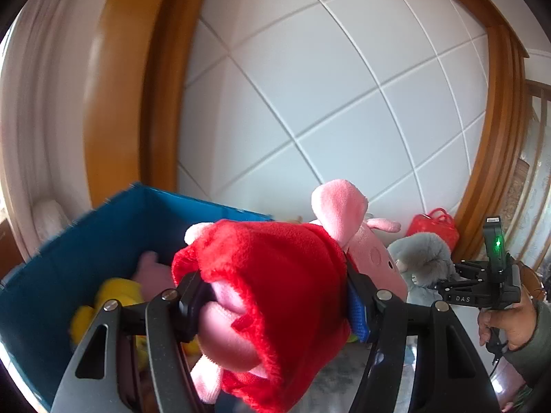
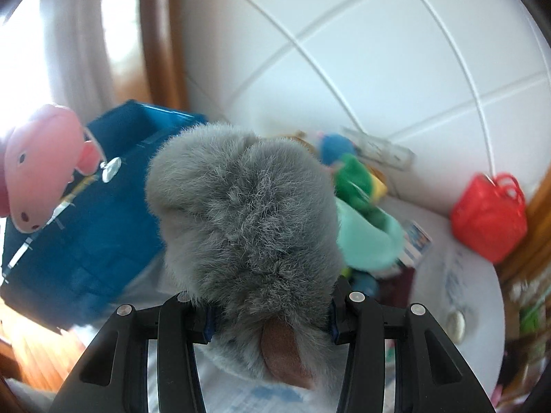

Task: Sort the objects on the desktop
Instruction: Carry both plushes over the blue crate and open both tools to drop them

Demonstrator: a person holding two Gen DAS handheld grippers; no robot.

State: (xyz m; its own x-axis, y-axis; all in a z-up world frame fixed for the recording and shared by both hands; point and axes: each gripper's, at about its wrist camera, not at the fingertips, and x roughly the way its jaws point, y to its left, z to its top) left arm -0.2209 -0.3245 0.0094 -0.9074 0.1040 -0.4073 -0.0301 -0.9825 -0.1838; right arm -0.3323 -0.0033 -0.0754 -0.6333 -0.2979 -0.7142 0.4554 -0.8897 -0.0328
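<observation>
My left gripper (image 1: 275, 304) is shut on a pink pig plush in a red dress (image 1: 275, 282) and holds it up beside the blue fabric bin (image 1: 103, 241). The bin holds a yellow plush (image 1: 117, 296) and a pink plush (image 1: 151, 272). My right gripper (image 2: 270, 316) is shut on a grey furry plush (image 2: 248, 227), lifted above the table. The pig's head (image 2: 41, 172) shows at the left in the right wrist view, in front of the bin (image 2: 86, 234). The right gripper (image 1: 482, 285) and the grey plush (image 1: 423, 258) show at the right in the left wrist view.
A red basket (image 2: 489, 216) stands at the table's far right by the wooden frame. A pile of toys with a green plush (image 2: 354, 182) and a mint cloth (image 2: 368, 241) lies behind the grey plush. A white tiled wall is behind.
</observation>
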